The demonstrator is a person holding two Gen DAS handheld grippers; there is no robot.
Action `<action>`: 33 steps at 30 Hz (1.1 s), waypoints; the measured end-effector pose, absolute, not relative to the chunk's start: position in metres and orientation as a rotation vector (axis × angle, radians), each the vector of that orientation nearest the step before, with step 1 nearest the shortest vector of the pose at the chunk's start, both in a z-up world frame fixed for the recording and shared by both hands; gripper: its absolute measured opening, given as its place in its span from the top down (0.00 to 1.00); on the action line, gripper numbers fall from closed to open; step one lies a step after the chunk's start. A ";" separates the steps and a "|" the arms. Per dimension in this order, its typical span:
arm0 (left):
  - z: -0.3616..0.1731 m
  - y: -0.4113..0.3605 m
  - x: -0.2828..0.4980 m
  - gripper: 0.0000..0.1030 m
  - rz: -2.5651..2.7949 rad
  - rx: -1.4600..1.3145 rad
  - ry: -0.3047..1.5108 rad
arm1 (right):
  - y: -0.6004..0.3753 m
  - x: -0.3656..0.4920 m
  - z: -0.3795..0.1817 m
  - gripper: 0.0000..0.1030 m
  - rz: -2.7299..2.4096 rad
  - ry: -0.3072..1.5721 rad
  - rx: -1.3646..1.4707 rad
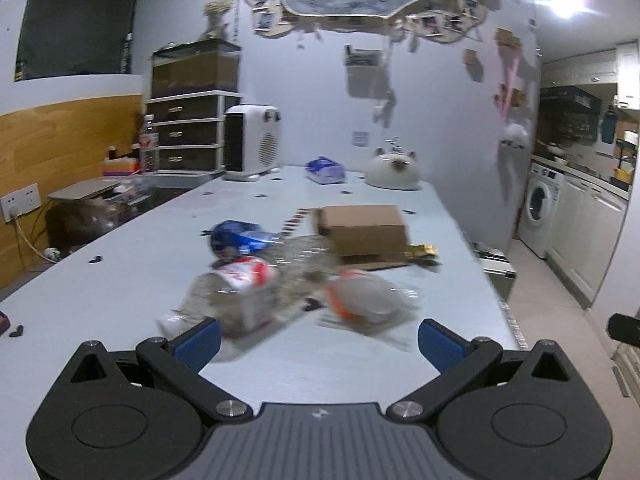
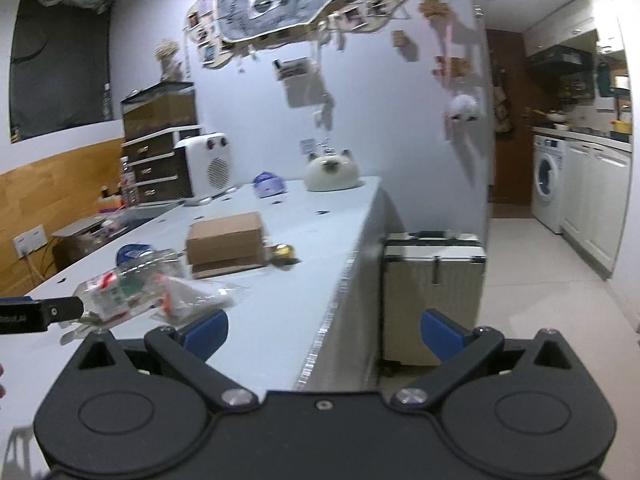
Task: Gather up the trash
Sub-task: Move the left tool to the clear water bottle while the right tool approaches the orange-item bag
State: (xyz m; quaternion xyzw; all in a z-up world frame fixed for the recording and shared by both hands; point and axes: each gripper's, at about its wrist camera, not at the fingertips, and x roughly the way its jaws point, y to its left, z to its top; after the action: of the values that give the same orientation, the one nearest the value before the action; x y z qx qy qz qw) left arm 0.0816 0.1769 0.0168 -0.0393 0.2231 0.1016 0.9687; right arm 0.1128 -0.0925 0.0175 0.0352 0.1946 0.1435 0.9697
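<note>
Trash lies in a heap on the pale table [image 1: 120, 280]: a clear plastic bottle with a red and white label [image 1: 236, 292], a crumpled clear wrapper with orange print [image 1: 364, 300], a blue crushed packet [image 1: 236, 238], a brown cardboard box [image 1: 362, 228] and a gold wrapper [image 1: 422, 250]. My left gripper [image 1: 318, 340] is open just in front of the bottle and wrapper, holding nothing. My right gripper [image 2: 324, 330] is open over the table's right edge, with the bottle [image 2: 112, 290], box [image 2: 226, 240] and gold wrapper [image 2: 284, 252] to its left.
At the table's far end stand a white fan heater [image 1: 252, 142], a blue bag [image 1: 326, 170] and a white cat-shaped pot [image 1: 394, 170]. A silver suitcase [image 2: 434, 280] stands on the floor beside the table. A washing machine [image 2: 548, 180] and cabinets line the right wall.
</note>
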 end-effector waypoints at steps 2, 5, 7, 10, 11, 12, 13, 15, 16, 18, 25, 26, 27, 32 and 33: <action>0.013 0.197 0.084 0.00 0.224 -0.086 0.455 | -0.079 0.118 0.017 0.00 0.300 0.400 0.073; 0.006 0.227 0.088 0.00 0.256 -0.101 0.458 | -0.061 0.125 0.017 0.01 0.304 0.401 0.090; 0.001 0.247 0.092 0.00 0.268 -0.105 0.465 | -0.049 0.128 0.015 0.07 0.319 0.394 0.098; -0.009 0.270 0.100 0.00 0.252 -0.093 0.482 | -0.030 0.134 0.013 0.08 0.356 0.403 0.097; -0.013 0.278 0.104 0.00 0.237 -0.097 0.487 | -0.025 0.135 0.014 0.11 0.368 0.405 0.094; -0.016 0.284 0.107 0.00 0.223 -0.105 0.491 | -0.019 0.137 0.014 0.14 0.379 0.408 0.087; -0.019 0.290 0.110 0.00 0.210 -0.115 0.489 | -0.014 0.138 0.013 0.14 0.387 0.412 0.081; -0.023 0.298 0.116 0.00 0.170 -0.139 0.473 | -0.004 0.142 0.013 0.14 0.398 0.418 0.070; -0.025 0.302 0.119 0.00 0.148 -0.154 0.470 | 0.001 0.143 0.013 0.14 0.401 0.418 0.066; -0.030 0.307 0.126 0.00 0.105 -0.193 0.478 | 0.010 0.146 0.012 0.15 0.413 0.421 0.059; -0.035 0.292 0.121 0.00 -0.027 -0.207 0.491 | 0.027 0.155 0.007 0.15 0.411 0.423 0.029; -0.035 0.287 0.117 0.00 -0.047 -0.202 0.490 | 0.028 0.156 0.006 0.16 0.410 0.422 0.026; -0.035 0.283 0.114 0.00 -0.065 -0.198 0.489 | 0.030 0.159 0.006 0.18 0.410 0.422 0.022; -0.028 0.269 0.111 0.01 -0.113 -0.135 0.525 | 0.043 0.174 0.004 0.29 0.441 0.421 -0.019; -0.027 0.268 0.112 0.01 -0.116 -0.116 0.533 | 0.048 0.178 0.002 0.32 0.454 0.421 -0.033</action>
State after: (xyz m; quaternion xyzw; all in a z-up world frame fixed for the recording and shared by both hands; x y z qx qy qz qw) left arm 0.1124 0.2681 -0.0271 -0.0575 0.2629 -0.0572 0.9614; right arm 0.1785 0.0480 0.0025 -0.0161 0.2072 0.2233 0.9523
